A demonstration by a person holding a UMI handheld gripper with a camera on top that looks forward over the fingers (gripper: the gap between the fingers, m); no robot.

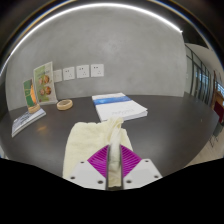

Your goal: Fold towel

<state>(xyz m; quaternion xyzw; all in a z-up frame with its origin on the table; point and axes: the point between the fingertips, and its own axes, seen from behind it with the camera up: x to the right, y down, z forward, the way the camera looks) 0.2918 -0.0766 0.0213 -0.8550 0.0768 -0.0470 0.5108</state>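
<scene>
A cream towel (92,138) lies on the dark table (170,125), just ahead of my fingers, bunched and partly folded. My gripper (116,152) is shut on a fold of the towel: a pale strip of cloth runs up between the two purple pads (100,158), which press against it from both sides. The rest of the towel spreads to the left of and beyond the fingers, resting on the table.
A white and blue book (117,106) lies beyond the towel. At the left stand a leaflet holder (41,84) and a small round dish (65,104), with a flat card (27,121) nearer. A grey wall with sockets (83,72) is behind.
</scene>
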